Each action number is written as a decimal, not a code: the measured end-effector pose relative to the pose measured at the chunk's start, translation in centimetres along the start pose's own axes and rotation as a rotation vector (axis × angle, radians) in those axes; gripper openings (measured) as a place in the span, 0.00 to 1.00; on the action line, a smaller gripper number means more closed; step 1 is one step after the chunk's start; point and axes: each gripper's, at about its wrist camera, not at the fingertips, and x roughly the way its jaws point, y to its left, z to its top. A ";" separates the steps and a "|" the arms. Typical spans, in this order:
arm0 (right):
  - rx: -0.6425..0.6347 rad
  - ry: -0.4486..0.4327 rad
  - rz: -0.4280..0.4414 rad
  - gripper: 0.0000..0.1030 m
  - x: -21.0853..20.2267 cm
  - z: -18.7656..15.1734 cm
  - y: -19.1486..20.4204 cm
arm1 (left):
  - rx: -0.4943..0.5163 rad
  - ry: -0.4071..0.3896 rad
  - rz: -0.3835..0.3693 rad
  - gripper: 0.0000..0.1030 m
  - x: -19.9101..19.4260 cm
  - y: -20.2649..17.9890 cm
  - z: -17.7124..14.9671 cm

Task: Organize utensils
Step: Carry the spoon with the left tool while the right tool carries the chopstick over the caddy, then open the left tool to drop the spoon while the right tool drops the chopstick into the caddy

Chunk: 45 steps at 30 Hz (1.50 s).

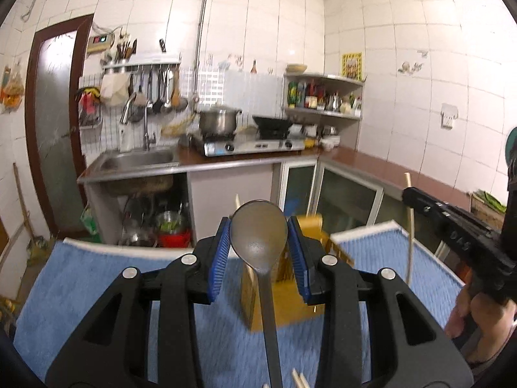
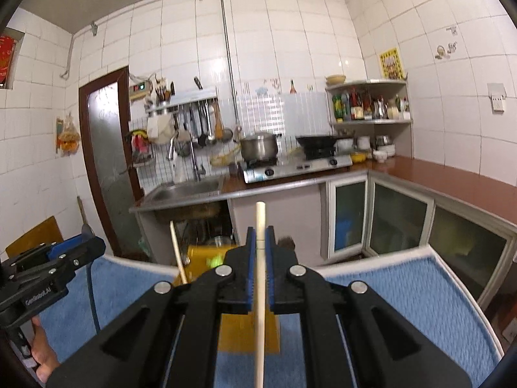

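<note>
Dark grey metal, matte and slightly dished: spoon (image 1: 258,226) gripped across its bowl by left tongs (image 1: 258,249), blue pads (image 1: 219,252) part-way apart and pressing either rim, handle trailing down toward the camera. Held aloft above blue towel (image 1: 80,278) on the counter, with yellow wooden holder (image 1: 284,310) directly below and beyond. Slip risk judged real: smooth curved bowl, pinched only at its edges, liable to pivot or squirt out under a quick swing. Right tongs (image 1: 407,198) at the right edge, clamping a pale chopstick (image 1: 411,242) hanging nearly vertical; possible clash between the two tools if brought over the holder together.

Pale wood, round, slim and straight in the right wrist view: chopstick (image 2: 260,278) pinched almost fully shut by right tongs (image 2: 261,252), tip poking up past the pads, rest running down out of frame. Second chopstick (image 2: 178,255) standing tilted in the yellow holder (image 2: 206,262) ahead. Thin stick, short contact patch: likely to rotate in the grip and miss a slot. Left tongs (image 2: 89,245) at far left, spoon handle (image 2: 92,294) dangling beneath. Blur throughout, so fine detail uncertain.
</note>
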 end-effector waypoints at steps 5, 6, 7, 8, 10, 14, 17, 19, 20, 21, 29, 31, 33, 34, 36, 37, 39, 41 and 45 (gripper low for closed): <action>-0.007 -0.081 0.002 0.06 2.5 2.8 0.6 | -0.020 -0.052 -0.018 0.33 2.9 -0.3 2.7; -0.008 -0.093 0.003 0.06 2.9 3.3 0.7 | -0.021 -0.059 -0.019 0.33 3.4 -0.4 3.0; -0.010 -0.112 0.003 0.06 3.4 4.0 0.8 | -0.022 -0.068 -0.019 0.33 3.9 -0.4 3.4; -0.010 -0.124 0.004 0.06 3.8 4.4 0.9 | -0.023 -0.080 -0.023 0.33 4.7 -0.4 4.0; -0.004 -0.150 0.006 0.06 4.5 5.3 1.0 | -0.023 -0.095 -0.023 0.33 5.6 -0.4 4.7; -0.002 -0.191 0.006 0.06 6.6 6.4 1.4 | -0.028 -0.110 -0.018 0.33 8.2 -0.3 5.2; 0.009 -0.213 0.007 0.06 8.2 6.6 1.4 | -0.044 -0.091 -0.029 0.33 10.9 0.1 4.6; -0.006 -0.233 0.002 0.06 9.1 5.9 1.7 | -0.050 -0.092 -0.025 0.33 12.1 0.3 3.6; -0.016 -0.234 0.003 0.06 9.5 5.6 1.8 | -0.055 -0.090 -0.023 0.33 12.7 0.4 3.1; -0.024 -0.235 0.007 0.06 9.9 5.1 1.9 | -0.060 -0.088 -0.022 0.33 13.2 0.6 2.7; -0.046 -0.173 0.036 0.06 11.3 0.7 1.8 | -0.040 -0.093 0.001 0.34 14.4 0.7 -1.6; -0.054 -0.151 0.045 0.06 11.1 -0.3 1.8 | -0.049 -0.084 0.005 0.34 14.3 1.0 -2.5; -0.068 -0.129 0.042 0.06 10.7 -1.5 1.8 | -0.055 -0.066 0.002 0.34 14.3 1.1 -3.2; -0.068 -0.127 0.039 0.06 10.3 -2.0 1.6 | -0.057 -0.056 -0.002 0.34 14.2 1.2 -3.4; -0.059 -0.112 0.037 0.06 9.9 -2.6 1.2 | -0.049 -0.041 0.001 0.34 13.8 1.1 -4.0; -0.049 -0.101 0.036 0.06 9.6 -2.8 0.9 | -0.043 -0.038 0.006 0.34 13.6 1.0 -4.2; -0.043 -0.070 0.046 0.06 9.5 -2.9 0.7 | -0.035 -0.029 0.005 0.36 13.1 0.9 -4.2; -0.048 -0.049 0.051 0.07 9.3 -2.9 0.7 | -0.034 -0.020 0.001 0.45 12.3 0.8 -4.0; -0.061 0.017 0.044 0.10 9.2 -2.9 0.9 | -0.046 -0.010 0.007 0.63 10.3 1.2 -3.2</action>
